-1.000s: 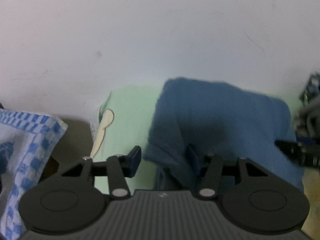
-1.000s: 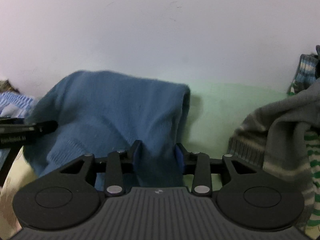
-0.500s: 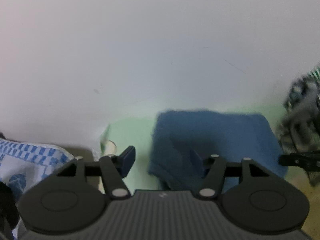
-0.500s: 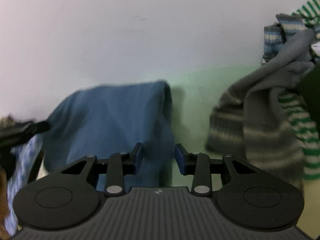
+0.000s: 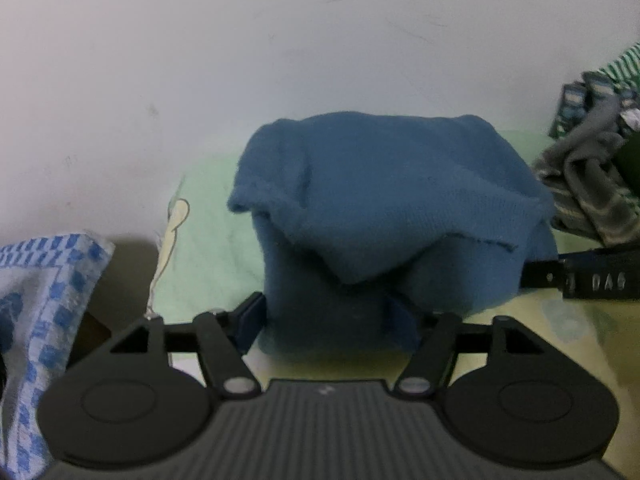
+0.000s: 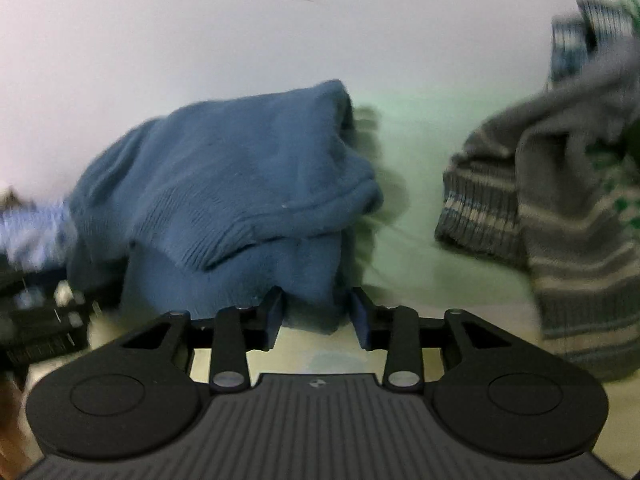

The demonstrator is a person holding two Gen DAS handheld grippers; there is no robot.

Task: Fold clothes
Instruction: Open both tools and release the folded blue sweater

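Observation:
A blue knitted sweater (image 5: 384, 208) is bunched in a thick fold on the pale green sheet (image 5: 208, 240), its upper layer flopped forward over the lower one. My left gripper (image 5: 326, 320) is at its near left end with the jaws opening. The cloth lies between the fingers and the left pad stands just beside its edge. At the near right end, my right gripper (image 6: 318, 314) is shut on a hanging fold of the sweater (image 6: 240, 184). Its black finger (image 5: 580, 276) pokes in from the right in the left wrist view.
A white wall rises close behind the sheet. A blue-and-white checked cloth (image 5: 44, 280) lies to the left. To the right sits a pile with a grey striped sweater (image 6: 560, 220) and a green-and-white striped garment (image 5: 624, 64).
The sweater's upper layer has dropped forward over the lower part. The left jaws have spread wider, and the cloth now spans the gap between them. Both views have shifted sideways.

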